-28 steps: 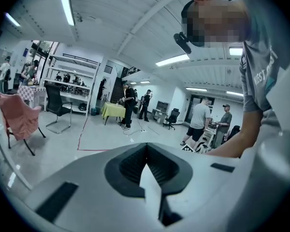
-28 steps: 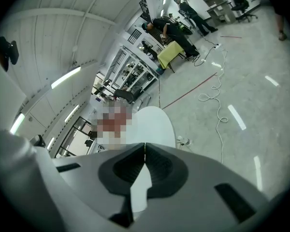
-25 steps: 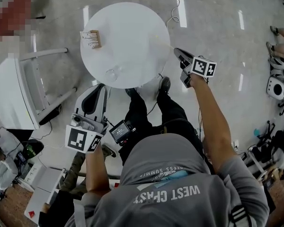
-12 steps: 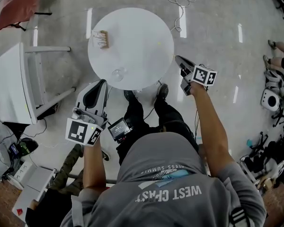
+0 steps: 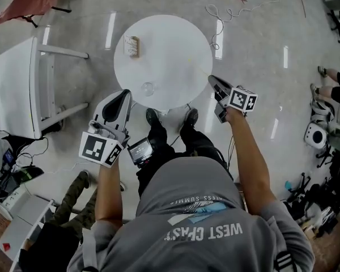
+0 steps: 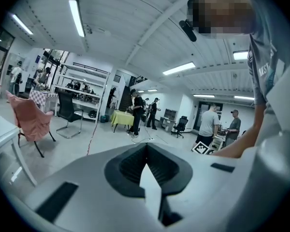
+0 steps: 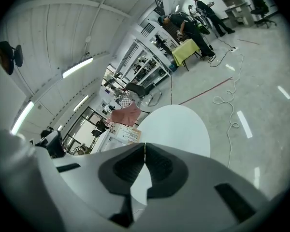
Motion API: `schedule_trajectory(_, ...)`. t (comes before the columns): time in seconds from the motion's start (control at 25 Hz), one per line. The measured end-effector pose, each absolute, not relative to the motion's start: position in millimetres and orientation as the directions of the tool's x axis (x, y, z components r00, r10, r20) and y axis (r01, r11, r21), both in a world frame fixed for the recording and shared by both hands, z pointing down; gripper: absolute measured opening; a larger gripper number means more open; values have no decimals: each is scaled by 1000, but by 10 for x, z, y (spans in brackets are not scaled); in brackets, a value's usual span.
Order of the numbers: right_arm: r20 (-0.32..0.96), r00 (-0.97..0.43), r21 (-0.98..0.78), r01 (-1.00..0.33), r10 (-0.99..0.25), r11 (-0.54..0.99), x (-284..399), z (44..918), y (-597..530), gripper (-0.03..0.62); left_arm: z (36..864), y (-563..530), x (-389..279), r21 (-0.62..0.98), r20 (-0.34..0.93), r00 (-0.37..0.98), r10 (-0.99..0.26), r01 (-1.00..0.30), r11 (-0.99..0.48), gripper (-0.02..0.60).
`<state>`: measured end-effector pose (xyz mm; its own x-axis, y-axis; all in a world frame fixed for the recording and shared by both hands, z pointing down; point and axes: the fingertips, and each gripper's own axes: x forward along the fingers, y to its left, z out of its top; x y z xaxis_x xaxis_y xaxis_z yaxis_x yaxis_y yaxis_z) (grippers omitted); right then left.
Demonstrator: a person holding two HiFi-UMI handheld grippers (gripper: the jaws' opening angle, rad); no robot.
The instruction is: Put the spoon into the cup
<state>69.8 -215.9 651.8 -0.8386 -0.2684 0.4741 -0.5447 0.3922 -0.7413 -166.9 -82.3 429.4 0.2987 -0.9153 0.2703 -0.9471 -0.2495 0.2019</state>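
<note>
Spoon is hard to pick out: a thin pale sliver at the right rim of the tabletop may be it, just ahead of the right tool. The clear cup stands near the front edge, close to the left tool. Both tools are clenched on nothing, tips together, held off the tabletop on either side. I'd say that's one lined up per object. A small box sits back left, well clear.

One table, one cup, one spoon — one chair.
</note>
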Motion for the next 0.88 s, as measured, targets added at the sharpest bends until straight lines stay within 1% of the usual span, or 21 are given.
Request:
schedule_trajectory(0.32,458,-865,-749,-500,-205,435,484,6361,-2012,5,4170,-777,-1773,187,238,259,-936,-958,-218,3)
schedule_trajectory(0.88,474,-876,-726,-446,-88,524,160,6192,-1812,5,4079,-620,-2010,177,204,191,-960,-972,-155,3)
